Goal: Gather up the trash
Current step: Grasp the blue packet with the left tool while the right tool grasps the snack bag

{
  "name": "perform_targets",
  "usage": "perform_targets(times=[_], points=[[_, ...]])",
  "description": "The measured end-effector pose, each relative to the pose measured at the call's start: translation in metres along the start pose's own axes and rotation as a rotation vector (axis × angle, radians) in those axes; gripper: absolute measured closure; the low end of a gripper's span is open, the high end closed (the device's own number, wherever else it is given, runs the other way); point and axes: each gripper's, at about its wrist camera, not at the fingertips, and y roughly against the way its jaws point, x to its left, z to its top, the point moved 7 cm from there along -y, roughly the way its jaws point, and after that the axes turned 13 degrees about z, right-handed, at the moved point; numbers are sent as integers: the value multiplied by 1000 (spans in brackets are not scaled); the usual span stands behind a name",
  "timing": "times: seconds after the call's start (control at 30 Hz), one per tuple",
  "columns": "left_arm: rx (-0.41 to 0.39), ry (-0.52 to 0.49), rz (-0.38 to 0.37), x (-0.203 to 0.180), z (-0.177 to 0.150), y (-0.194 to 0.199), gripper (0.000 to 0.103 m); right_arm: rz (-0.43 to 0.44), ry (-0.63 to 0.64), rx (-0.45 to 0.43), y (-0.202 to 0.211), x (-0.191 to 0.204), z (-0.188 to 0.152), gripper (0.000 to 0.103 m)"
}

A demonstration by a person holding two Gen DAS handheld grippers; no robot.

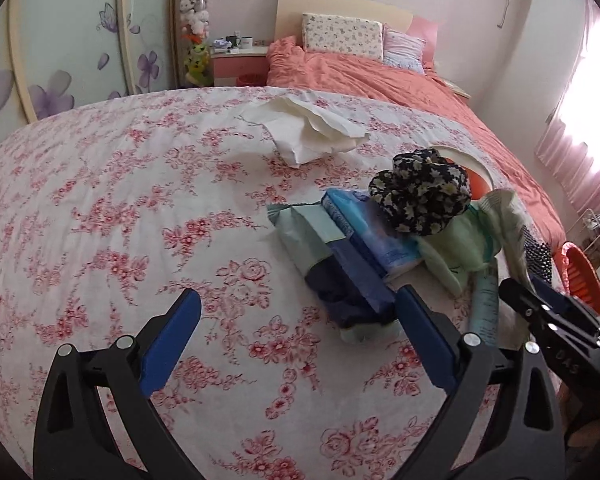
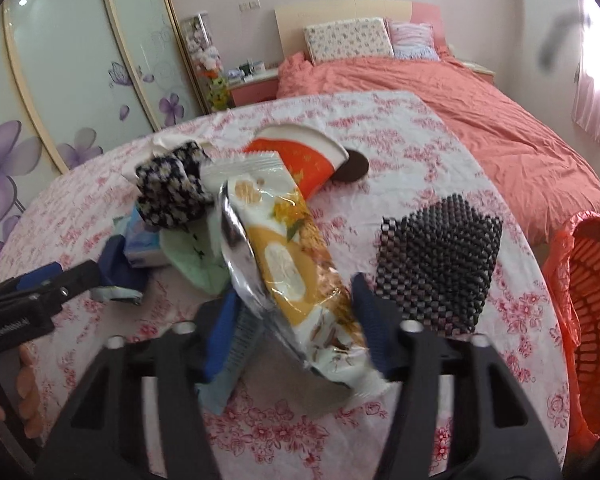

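We see the right gripper [image 2: 292, 316] pinching a long snack wrapper [image 2: 288, 264], white and yellow with a silver inside, between its blue pads; motion blur smears the wrapper's near end, so the exact contact is hard to make out. The left gripper [image 1: 296, 320] stands spread wide over the flowered table [image 1: 100, 208], nothing between its fingers; its right pad sits just beside a dark blue packet [image 1: 348, 284], and we cannot tell whether they touch. The pile around that packet lies toward the table's right edge: a pale green pouch [image 1: 304, 236], a light blue tissue pack [image 1: 372, 232], a dark floral cloth [image 1: 424, 196] on top, and a mint plastic bag [image 1: 460, 248] partly hidden beneath. A crumpled white paper [image 1: 312, 132] lies alone near the far edge. In the right wrist view an orange paper bowl [image 2: 300, 156] lies tipped behind the wrapper, with a brown round lid [image 2: 354, 168] beside it and a black mesh mat [image 2: 436, 260] at the right edge. An orange basket [image 2: 588, 300] with a red liner stands off the table's right side, cut off by the frame, its contents unseen.
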Motion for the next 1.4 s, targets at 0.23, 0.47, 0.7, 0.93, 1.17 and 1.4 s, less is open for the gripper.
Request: perform_targets(times=[0.23, 0.47, 0.7, 0.93, 1.17, 1.4], points=[[9, -19, -9, -13, 3, -7, 12, -12, -29, -9, 9, -9, -2, 64], [79, 19, -2, -9, -3, -25, 31, -20, -38, -17, 14, -12, -1, 64], [79, 57, 55, 7, 7, -34, 31, -30, -42, -19, 13, -14, -1, 64], [37, 19, 91, 2, 15, -41, 41, -76, -47, -15, 0, -20, 1, 64], [16, 8, 128, 13, 16, -39, 57, -90, -54, -16, -3, -22, 2, 65], [2, 55, 123, 33, 13, -38, 56, -83, -87, 0, -7, -28, 2, 65]])
